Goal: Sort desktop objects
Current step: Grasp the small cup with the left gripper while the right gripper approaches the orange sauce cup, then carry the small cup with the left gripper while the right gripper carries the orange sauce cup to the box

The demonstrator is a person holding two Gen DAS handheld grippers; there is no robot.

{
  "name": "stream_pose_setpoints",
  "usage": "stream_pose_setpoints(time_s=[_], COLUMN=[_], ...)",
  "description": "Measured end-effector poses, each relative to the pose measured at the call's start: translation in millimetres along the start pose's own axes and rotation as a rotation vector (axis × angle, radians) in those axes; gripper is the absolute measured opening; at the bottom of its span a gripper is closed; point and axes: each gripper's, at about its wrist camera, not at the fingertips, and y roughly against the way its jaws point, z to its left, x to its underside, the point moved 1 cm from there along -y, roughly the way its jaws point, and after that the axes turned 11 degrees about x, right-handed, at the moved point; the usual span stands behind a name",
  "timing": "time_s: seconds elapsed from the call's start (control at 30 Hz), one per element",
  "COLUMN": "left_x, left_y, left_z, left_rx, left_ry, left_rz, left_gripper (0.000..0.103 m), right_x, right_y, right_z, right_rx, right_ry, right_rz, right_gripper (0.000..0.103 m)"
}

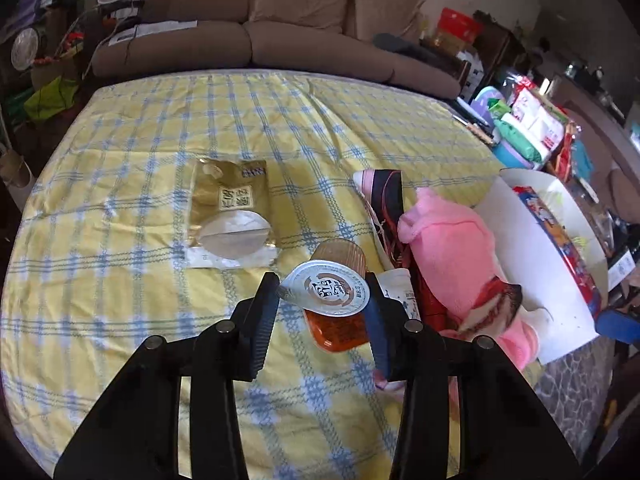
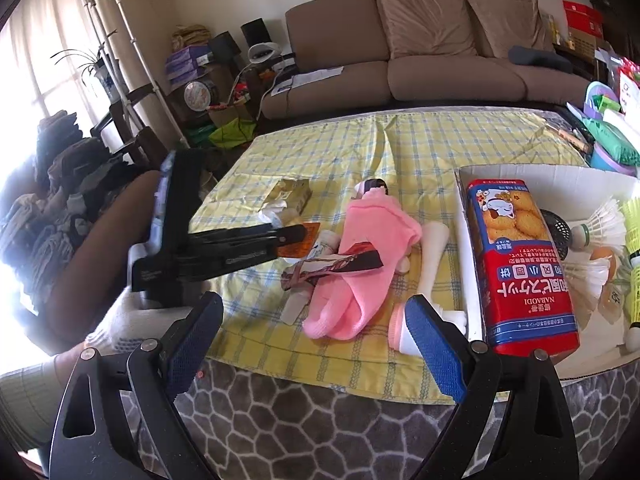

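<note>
Left claw (image 1: 322, 294) grips the small orange foil-lidded sauce cup (image 1: 328, 294) on the yellow checked worktop (image 1: 120, 280); right claw (image 2: 314, 340) stands wide, empty.

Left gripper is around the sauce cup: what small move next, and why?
Probably lift the sauce cup straight up. The left gripper has its fingers against both sides of the foil lid, so it looks gripped, and the cup lies close beside the pink sock.
</note>
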Motion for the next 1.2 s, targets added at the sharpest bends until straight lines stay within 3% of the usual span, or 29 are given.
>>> stream_pose_setpoints(time_s=[0.1, 0.27, 0.43, 0.53, 0.7, 0.8, 0.87, 0.9, 0.93, 1.0, 1.2], left_x=[-1.7, 3.6, 30.2, 40.4, 42.9, 44.5, 44.5, 44.2, 43.4, 44.2, 46.7], left_y=[28.3, 86.4, 135.3, 141.4, 143.4, 142.6, 141.7, 141.1, 140.8, 141.2, 134.2], left_z=[1.3, 15.9, 47.9, 62.9, 75.1, 76.5, 76.1, 75.2, 75.6, 74.8, 61.3], left_rx=[-0.012, -0.061, -0.033, 0.003, 0.023, 0.045, 0.05, 0.052, 0.056, 0.06, 0.067], left_ry=[-0.021, 0.036, 0.217, 0.284, 0.291, 0.293, 0.288, 0.287, 0.288, 0.288, 0.256], left_rz=[0.014, 0.054, 0.006, -0.01, -0.012, 0.004, 0.009, 0.008, 0.007, 0.006, 0.027], left_gripper=[0.039, 0.039, 0.039, 0.039, 0.039, 0.039, 0.039, 0.039, 0.039, 0.039, 0.039], right_x=[-0.8, -19.9, -66.1, -82.4, -80.6, -73.6, -68.0, -64.4, -60.8, -58.5, -69.1], right_y=[1.5, -7.6, -67.9, -111.5, -167.4, -185.9, -192.7, -195.6, -198.3, -197.9, -167.7], right_z=[0.1, 12.1, 40.3, 59.0, 75.6, 77.1, 80.1, 82.4, 85.1, 89.3, 91.2], right_rx=[-0.011, -0.045, 0.015, 0.08, 0.203, 0.225, 0.229, 0.24, 0.254, 0.262, 0.181], right_ry=[-0.002, -0.026, 0.003, 0.082, 0.193, 0.221, 0.259, 0.282, 0.312, 0.346, 0.296], right_rz=[-0.009, 0.028, 0.194, 0.261, 0.362, 0.402, 0.416, 0.423, 0.43, 0.419, 0.369], right_gripper=[0.094, 0.087, 0.081, 0.073, 0.072, 0.071, 0.07, 0.065, 0.052, 0.045, 0.044])
